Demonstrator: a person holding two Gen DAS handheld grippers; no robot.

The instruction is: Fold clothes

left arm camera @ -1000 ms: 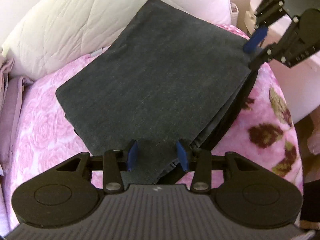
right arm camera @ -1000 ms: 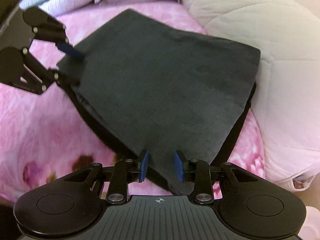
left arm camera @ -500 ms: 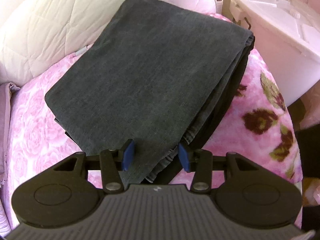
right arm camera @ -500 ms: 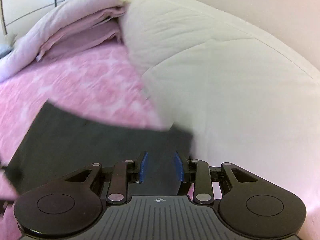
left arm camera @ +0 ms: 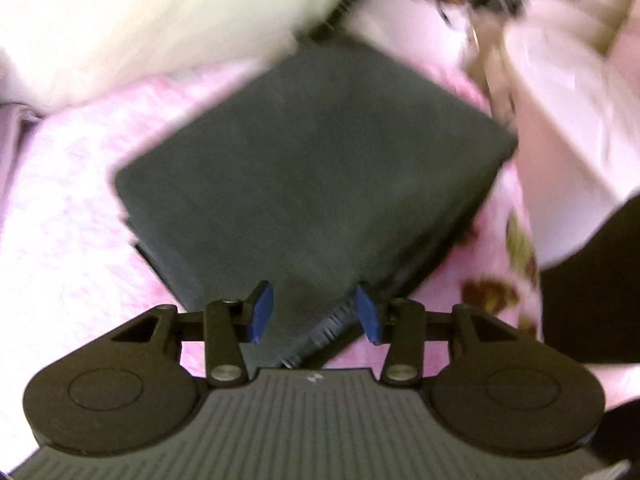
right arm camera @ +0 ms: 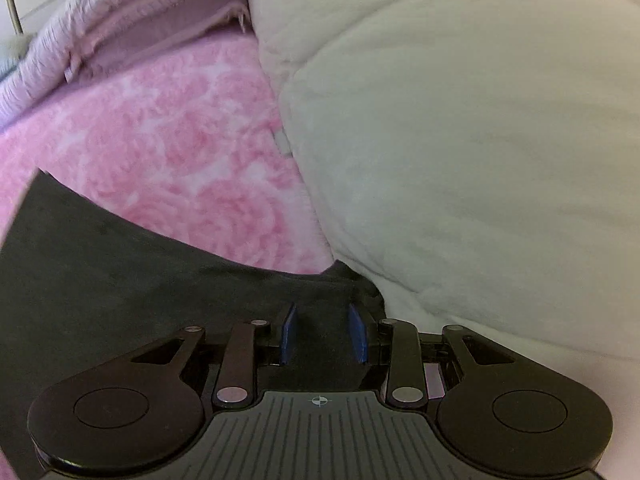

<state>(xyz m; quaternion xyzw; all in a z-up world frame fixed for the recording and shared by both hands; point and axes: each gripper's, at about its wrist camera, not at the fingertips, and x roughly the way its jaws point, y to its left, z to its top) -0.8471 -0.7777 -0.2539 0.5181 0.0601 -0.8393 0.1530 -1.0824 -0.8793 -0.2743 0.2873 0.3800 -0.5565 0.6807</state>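
Note:
A dark grey folded garment (left arm camera: pixel 312 168) lies on the pink rose-patterned bedspread (left arm camera: pixel 68 208); the left wrist view is blurred. My left gripper (left arm camera: pixel 314 310) is open, its blue pads either side of the garment's near corner, where the stacked layer edges show. In the right wrist view the same garment (right arm camera: pixel 120 272) fills the lower left. My right gripper (right arm camera: pixel 323 332) is open over the garment's corner, close beside the white quilted duvet (right arm camera: pixel 460 140). Neither gripper grips the cloth.
The white duvet (left arm camera: pixel 160 20) bulks at the back of the bed. Folded mauve bedding (right arm camera: pixel 132 28) lies at the far left. A white lidded bin (left arm camera: pixel 568 120) stands off the bed's right edge. A dark shape (left arm camera: pixel 592 288) sits at the right.
The right gripper swung away from the garment's front edge to its corner by the duvet. The left view has shifted and blurred; the left gripper stays open at the near corner.

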